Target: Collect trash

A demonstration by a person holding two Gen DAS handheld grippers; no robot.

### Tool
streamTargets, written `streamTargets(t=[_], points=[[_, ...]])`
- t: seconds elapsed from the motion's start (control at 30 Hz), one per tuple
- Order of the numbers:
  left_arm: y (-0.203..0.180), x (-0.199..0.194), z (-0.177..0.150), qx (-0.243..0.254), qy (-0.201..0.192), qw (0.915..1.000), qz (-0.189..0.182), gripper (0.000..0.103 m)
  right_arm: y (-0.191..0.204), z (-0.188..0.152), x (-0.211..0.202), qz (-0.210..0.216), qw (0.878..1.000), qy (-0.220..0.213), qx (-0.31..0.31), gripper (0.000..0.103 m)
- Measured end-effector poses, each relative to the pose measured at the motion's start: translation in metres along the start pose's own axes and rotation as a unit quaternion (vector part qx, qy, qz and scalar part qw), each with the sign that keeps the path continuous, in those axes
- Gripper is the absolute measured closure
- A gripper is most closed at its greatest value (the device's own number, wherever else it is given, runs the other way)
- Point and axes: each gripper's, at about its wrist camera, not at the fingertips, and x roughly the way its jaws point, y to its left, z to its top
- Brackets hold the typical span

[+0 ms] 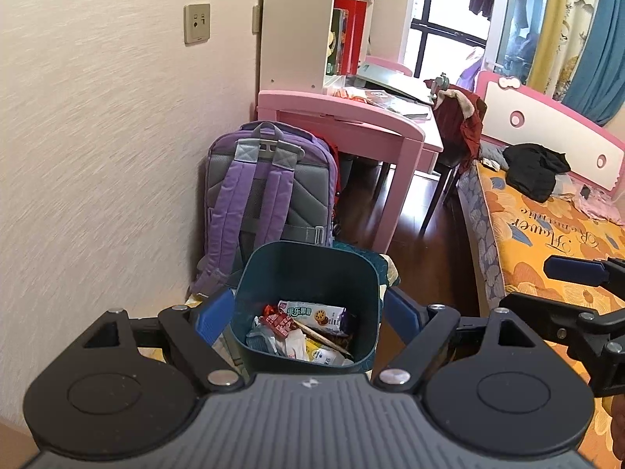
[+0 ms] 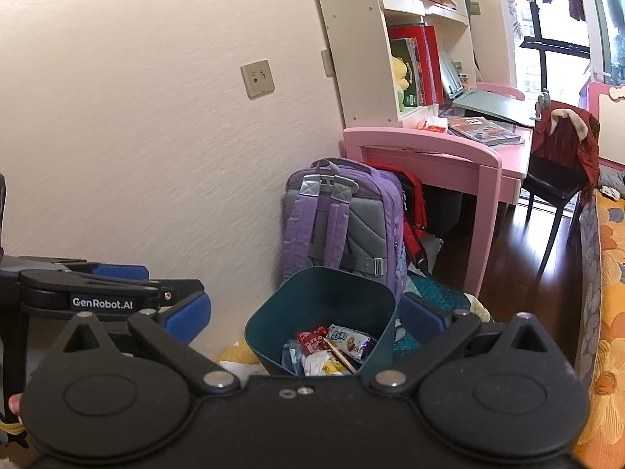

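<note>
Looking down over the left gripper (image 1: pixel 306 312), I see its fingers spread wide on either side of the trash bin (image 1: pixel 308 273), gripping nothing I can confirm. The bin, holding wrappers (image 1: pixel 312 314), stands by the purple backpack (image 1: pixel 258 195). My right gripper (image 2: pixel 304 322) tilts down likewise, its fingers parted and empty.

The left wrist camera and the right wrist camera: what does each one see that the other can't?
Only the left wrist view shows the black clothes on the bed and the pink headboard. Only the right wrist view shows the yellow plush toy on the shelf and a fingertip at the edge. Both show the teal bin with wrappers inside, the purple backpack, the pink desk and the wall socket.
</note>
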Motion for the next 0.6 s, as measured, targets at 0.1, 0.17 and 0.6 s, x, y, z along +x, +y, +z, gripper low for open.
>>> streamTargets(t=[0.1, 0.17, 0.6], points=[[0.005, 0.001, 0.001, 0.001, 0.0, 1.0, -0.007, 0.019, 0.005, 0.0, 0.003, -0.006, 1.0, 0.001, 0.001, 0.0], [0.008, 0.003, 0.001, -0.002, 0.004, 0.9999, -0.013, 0.019, 0.009, -0.001, 0.005, -0.01, 1.0, 0.002, 0.003, 0.0], [0.024, 0.008, -0.002, -0.006, 0.022, 0.9996, -0.017, 0.019, 0.025, -0.002, 0.014, -0.02, 1.0, 0.012, 0.004, 0.0]])
